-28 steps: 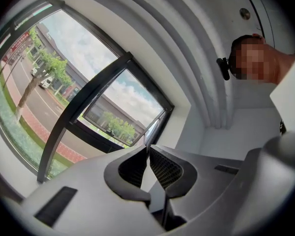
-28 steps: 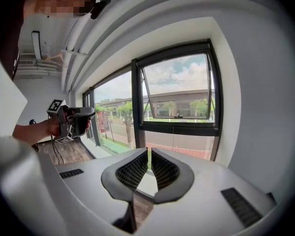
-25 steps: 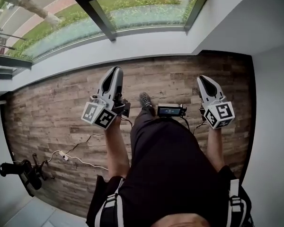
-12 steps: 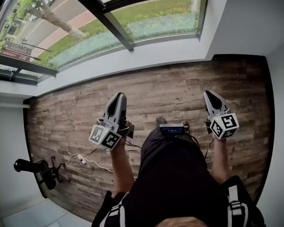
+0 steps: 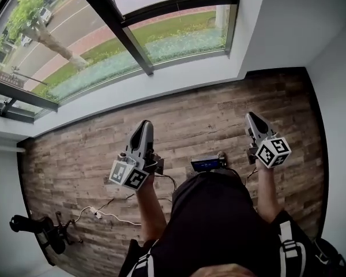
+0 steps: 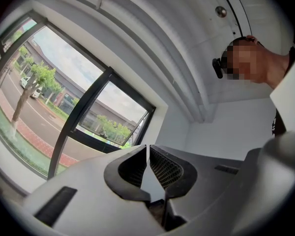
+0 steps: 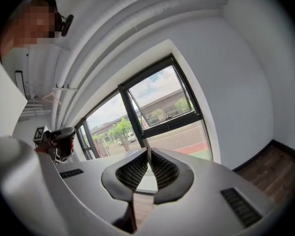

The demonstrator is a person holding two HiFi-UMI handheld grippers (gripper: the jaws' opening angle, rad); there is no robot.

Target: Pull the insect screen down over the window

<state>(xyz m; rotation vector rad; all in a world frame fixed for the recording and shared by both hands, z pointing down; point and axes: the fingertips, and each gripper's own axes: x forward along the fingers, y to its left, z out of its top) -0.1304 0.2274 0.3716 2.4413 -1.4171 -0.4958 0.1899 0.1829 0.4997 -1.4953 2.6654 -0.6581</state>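
Well off to the left of the left gripper, a black stand of some sort (image 5: 37, 231) sits on the wooden floor (image 5: 75, 149). A white cable (image 5: 96, 214) trails over the boards between that stand and the person's legs.

The left gripper (image 5: 143, 123) is held out in front of the person, its marker cube (image 5: 128, 175) at the near end. Its jaws are clenched, tips meeting, with nothing caught between them; the left gripper view shows this plainly (image 6: 147, 147).

The window (image 5: 132, 45) lies ahead of both grippers, beyond a white sill (image 5: 161, 81), well apart from either pair of tips. From the left gripper it shows ahead and off to the left (image 6: 64, 107). Its dark frame bars cross the glass, with grass, a road and trees outside. I cannot pick out the insect screen itself in any view.

Between the two grippers, at the person's waist, sits a small device with a lit blue display (image 5: 206, 164).

The right gripper (image 5: 249, 116) also points toward the window side, its marker cube (image 5: 271, 152) nearest the hand. Its jaws are closed tip to tip on nothing (image 7: 148, 149), and the window (image 7: 160, 102) fills the space straight beyond them. To its right rises a plain white wall (image 5: 334, 97).
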